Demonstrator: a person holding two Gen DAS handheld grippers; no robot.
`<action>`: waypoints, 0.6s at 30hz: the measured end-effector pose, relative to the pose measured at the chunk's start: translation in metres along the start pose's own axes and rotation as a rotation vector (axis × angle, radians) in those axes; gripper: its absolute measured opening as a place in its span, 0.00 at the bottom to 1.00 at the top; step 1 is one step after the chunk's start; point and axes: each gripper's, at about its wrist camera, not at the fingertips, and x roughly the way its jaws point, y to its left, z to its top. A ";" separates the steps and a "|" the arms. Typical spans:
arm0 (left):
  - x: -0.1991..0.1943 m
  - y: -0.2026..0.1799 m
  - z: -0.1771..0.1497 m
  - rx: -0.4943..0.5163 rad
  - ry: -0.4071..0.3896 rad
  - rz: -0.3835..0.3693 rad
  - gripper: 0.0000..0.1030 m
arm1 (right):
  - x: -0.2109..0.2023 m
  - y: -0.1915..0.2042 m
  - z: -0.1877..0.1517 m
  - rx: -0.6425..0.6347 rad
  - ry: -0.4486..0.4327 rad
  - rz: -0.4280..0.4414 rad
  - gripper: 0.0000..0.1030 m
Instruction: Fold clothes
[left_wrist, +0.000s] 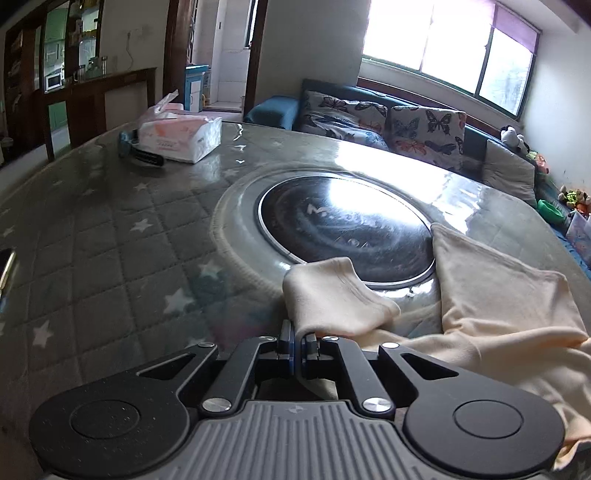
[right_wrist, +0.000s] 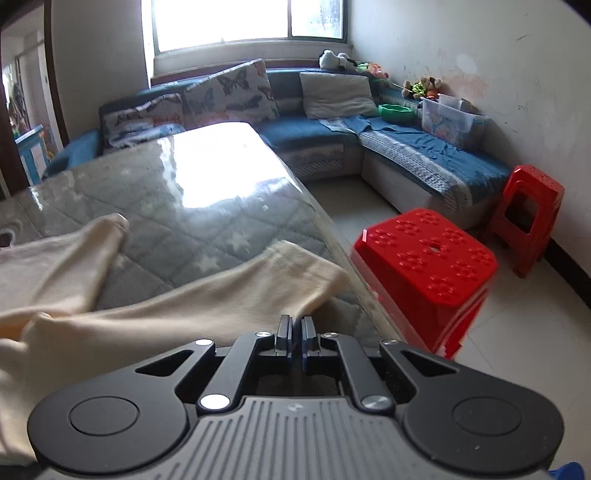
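Cream garment (left_wrist: 498, 295) spread rumpled on glass-covered tabletop (left_wrist: 110, 240); one folded-over end pinched in left gripper (left_wrist: 298, 338), another edge held by right gripper (right_wrist: 295, 328).

Black hand-held gripper (left_wrist: 298, 338) — silver screws, ribbed grey body.

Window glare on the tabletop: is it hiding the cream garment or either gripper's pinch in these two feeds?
Left wrist view: glare washes the round insert and far tabletop; cream garment and left gripper, shut on its cuff, stay readable. Right wrist view: glare sits beyond the cloth; right gripper looks shut on the hem, edges fisheye-bent.
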 end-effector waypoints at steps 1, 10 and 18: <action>-0.003 0.001 0.000 0.006 0.001 -0.002 0.09 | -0.002 -0.002 -0.002 0.002 -0.001 -0.008 0.04; -0.021 -0.017 0.018 0.037 -0.042 -0.055 0.47 | -0.022 0.000 0.013 -0.046 -0.045 0.041 0.09; 0.016 -0.071 0.043 0.143 -0.031 -0.145 0.47 | -0.001 0.056 0.040 -0.141 -0.030 0.252 0.11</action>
